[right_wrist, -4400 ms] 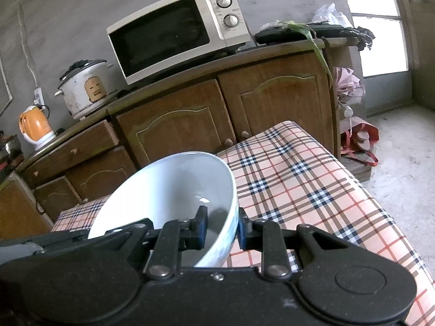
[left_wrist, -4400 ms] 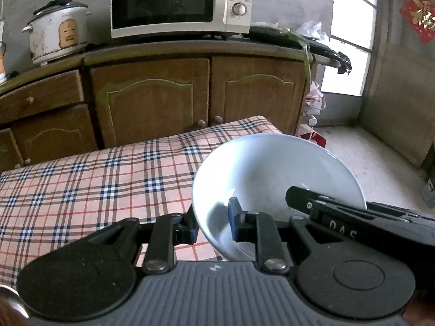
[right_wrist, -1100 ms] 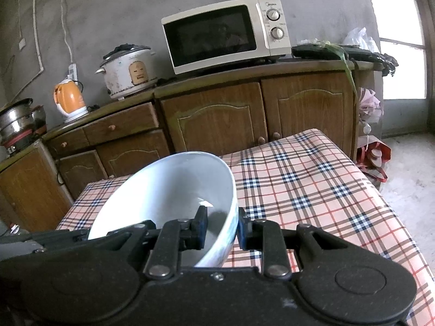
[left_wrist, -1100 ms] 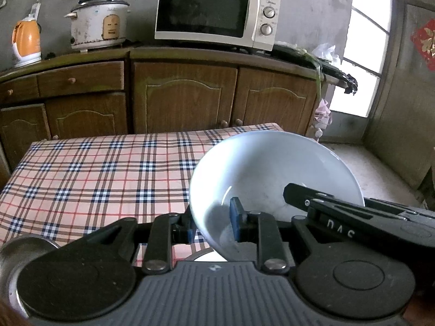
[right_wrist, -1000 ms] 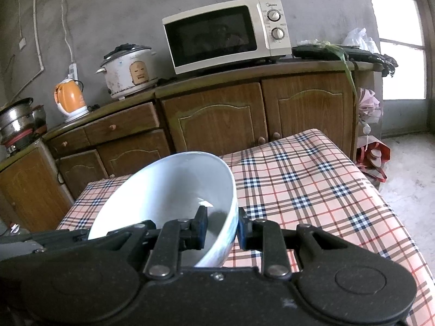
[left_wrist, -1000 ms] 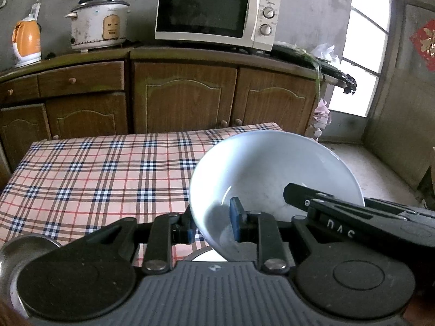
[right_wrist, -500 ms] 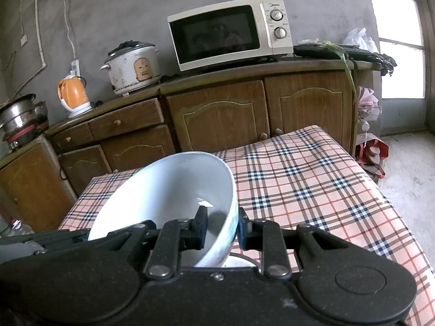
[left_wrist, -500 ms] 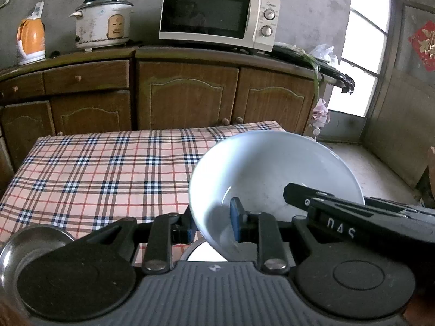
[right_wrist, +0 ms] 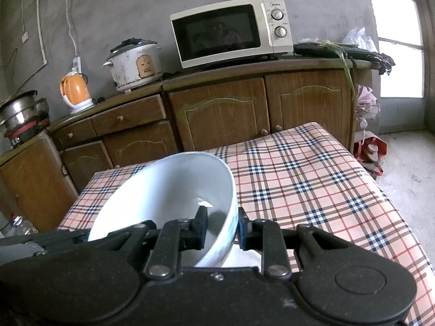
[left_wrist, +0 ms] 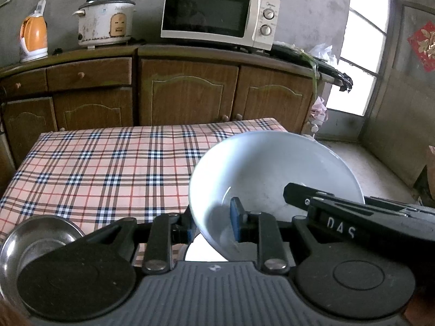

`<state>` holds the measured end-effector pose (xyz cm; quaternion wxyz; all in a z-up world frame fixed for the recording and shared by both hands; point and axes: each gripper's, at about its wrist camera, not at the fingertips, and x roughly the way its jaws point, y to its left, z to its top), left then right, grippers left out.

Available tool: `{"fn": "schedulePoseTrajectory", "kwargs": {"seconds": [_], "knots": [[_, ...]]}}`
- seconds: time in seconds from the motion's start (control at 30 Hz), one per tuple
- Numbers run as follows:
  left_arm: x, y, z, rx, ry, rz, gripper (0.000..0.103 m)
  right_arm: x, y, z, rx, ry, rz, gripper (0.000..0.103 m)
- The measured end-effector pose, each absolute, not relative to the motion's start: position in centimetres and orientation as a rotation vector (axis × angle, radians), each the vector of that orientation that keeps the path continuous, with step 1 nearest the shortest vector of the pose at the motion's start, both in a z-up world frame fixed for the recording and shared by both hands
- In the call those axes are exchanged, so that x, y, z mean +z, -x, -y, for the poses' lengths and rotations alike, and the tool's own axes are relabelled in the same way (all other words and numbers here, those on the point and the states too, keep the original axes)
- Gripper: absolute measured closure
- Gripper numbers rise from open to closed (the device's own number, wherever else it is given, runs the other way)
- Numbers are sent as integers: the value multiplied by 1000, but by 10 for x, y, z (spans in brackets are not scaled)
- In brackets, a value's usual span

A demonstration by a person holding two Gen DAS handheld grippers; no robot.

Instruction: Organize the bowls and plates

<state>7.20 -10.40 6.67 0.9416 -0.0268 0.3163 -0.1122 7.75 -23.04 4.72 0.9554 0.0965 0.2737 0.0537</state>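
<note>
A large white bowl [left_wrist: 272,174] is held in the air above the near end of the plaid table [left_wrist: 108,163]. My left gripper [left_wrist: 212,224] is shut on its left rim. My right gripper [right_wrist: 221,229] is shut on the right rim of the same bowl [right_wrist: 168,193]. The right gripper's body also shows in the left wrist view [left_wrist: 353,217]. A white plate [left_wrist: 204,252] lies just below the bowl; it also shows in the right wrist view [right_wrist: 242,260]. A steel bowl [left_wrist: 35,241] sits at the near left.
Wooden cabinets [left_wrist: 190,92] stand behind the table, carrying a microwave [left_wrist: 217,19], a rice cooker [left_wrist: 106,24] and an orange kettle [left_wrist: 34,38]. A doorway and concrete floor [left_wrist: 380,174] lie to the right. Steel pots [right_wrist: 19,119] stand far left.
Both grippers have drawn back toward the near end of the table with the bowl still held. The steel bowl and the white plate have come further into view below.
</note>
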Motion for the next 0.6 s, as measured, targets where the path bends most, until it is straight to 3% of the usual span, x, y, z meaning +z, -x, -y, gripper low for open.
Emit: {"fn": "schedulePoseTrajectory", "kwargs": {"seconds": [0.6], "knots": [[66,-64,103,-227,52,-649,79,47,-73,230,108,-197,-560,74]]}}
